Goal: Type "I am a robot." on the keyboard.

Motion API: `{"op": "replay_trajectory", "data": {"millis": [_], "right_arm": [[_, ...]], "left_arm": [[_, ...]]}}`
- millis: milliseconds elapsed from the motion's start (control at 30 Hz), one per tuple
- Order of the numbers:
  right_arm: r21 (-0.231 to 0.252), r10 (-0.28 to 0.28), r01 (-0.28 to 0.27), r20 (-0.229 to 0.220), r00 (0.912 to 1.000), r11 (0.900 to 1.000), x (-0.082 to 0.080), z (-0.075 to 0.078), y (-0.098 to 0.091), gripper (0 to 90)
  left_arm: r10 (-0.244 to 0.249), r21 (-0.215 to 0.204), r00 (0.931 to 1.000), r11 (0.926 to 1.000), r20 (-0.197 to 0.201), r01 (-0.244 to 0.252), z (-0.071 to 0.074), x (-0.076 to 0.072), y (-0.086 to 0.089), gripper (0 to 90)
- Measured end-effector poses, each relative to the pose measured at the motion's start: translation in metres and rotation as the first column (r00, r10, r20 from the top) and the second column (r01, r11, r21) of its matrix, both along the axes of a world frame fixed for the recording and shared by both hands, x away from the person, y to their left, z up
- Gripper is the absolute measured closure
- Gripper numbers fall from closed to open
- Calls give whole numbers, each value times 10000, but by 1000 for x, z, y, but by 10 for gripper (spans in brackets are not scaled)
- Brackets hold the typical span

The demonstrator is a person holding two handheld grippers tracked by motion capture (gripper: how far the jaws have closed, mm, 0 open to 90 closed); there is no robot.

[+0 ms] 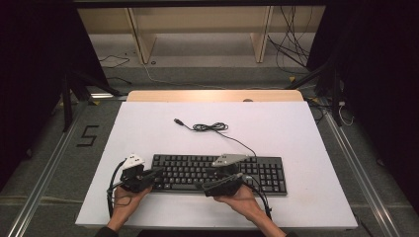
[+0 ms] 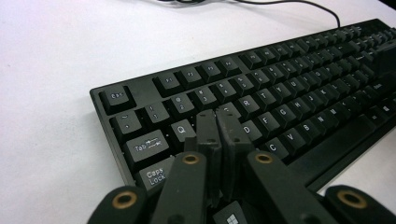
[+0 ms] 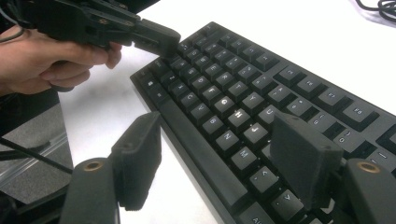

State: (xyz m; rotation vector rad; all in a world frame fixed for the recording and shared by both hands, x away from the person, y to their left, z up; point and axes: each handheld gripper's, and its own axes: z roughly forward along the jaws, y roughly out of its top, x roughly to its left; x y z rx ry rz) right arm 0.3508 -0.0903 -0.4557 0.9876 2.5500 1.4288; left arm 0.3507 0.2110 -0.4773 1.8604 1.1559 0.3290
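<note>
Over the keyboard [image 1: 217,173], left tongs [image 2: 223,122] clenched on keys, right tongs [image 3: 219,154] spread wide, empty.

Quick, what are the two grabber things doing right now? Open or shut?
Left gripper: shut, holding nothing, tips over the keyboard near the Q key.
Right gripper: open, holding nothing, jaws apart over the keyboard's front edge.

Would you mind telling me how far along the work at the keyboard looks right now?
Done: the keyboard lies flat on the white table, its cable unplugged and loose behind it. In hand: the left hand-held gripper, jaws closed, sits over the keys near W and E; the right hand-held gripper hovers open over the lower rows. Left: whatever pressing or lifting follows; nothing is gripped yet.
</note>
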Motion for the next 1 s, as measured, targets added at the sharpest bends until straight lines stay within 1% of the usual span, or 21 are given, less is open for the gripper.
{"op": "replay_trajectory", "data": {"millis": [200,533,733,1000], "right_arm": [[71,-43,42,39,10000,10000,-2,1,-3,332],[76,-59,58,76,10000,10000,-3,2,-5,327],[75,-23,22,63,10000,10000,-4,2,-5,327],[68,-27,27,69,10000,10000,-5,2,-6,326]], "left_arm": [[-30,191,9997,9998,-260,35,-2,4,-2,888],[-13,334,9991,9994,-416,27,-4,8,-3,889],[-82,424,9981,9990,-617,109,-6,9,-4,889],[-98,415,9978,9991,-649,125,-6,9,-4,889]]}}
